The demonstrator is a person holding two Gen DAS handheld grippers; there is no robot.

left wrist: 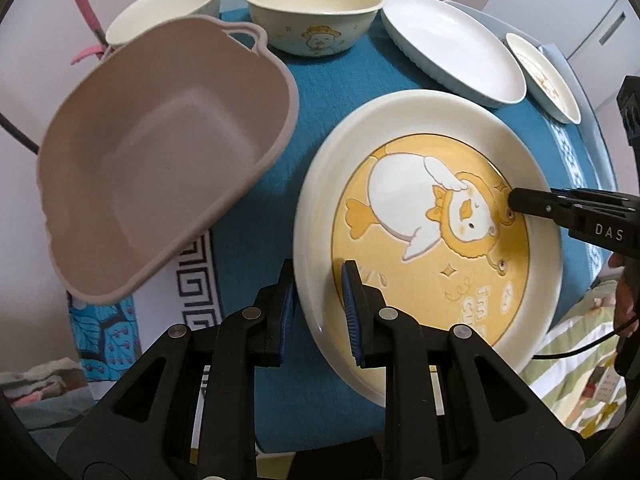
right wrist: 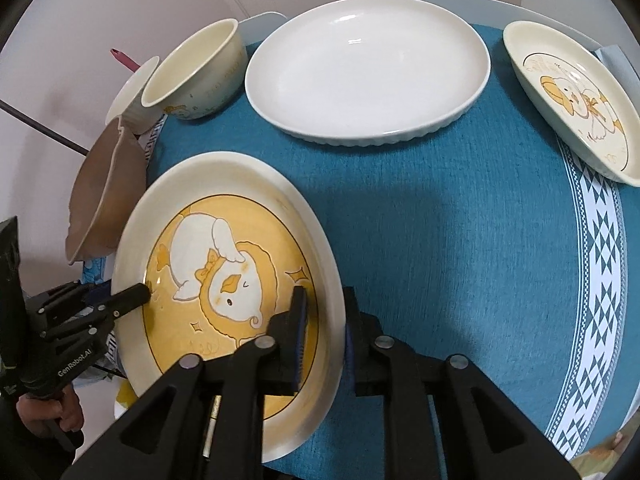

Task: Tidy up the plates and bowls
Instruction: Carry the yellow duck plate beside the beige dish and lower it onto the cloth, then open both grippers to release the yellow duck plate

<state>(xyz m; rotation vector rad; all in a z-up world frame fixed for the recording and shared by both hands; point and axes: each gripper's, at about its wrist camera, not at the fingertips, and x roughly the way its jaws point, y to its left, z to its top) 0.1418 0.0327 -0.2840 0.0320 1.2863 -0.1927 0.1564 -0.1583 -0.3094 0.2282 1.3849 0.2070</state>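
Observation:
A large cream plate with a yellow duck picture (left wrist: 432,216) (right wrist: 224,264) lies low over the teal tablecloth (right wrist: 440,240). My left gripper (left wrist: 318,300) is shut on its near-left rim, one blue pad inside the rim and one outside. My right gripper (right wrist: 326,320) is shut on the opposite rim in the same way. In the left wrist view the right gripper (left wrist: 520,204) reaches in over the plate's far side. The right wrist view has the left gripper (right wrist: 136,296) at the plate's left edge. Whether the plate rests fully on the cloth I cannot tell.
A beige plastic tub (left wrist: 160,152) (right wrist: 104,200) overhangs the table's left edge. Behind stand two cream bowls (left wrist: 312,4) (left wrist: 168,8), a white oval dish (right wrist: 368,64) and a small duck plate (right wrist: 572,100) at the right edge.

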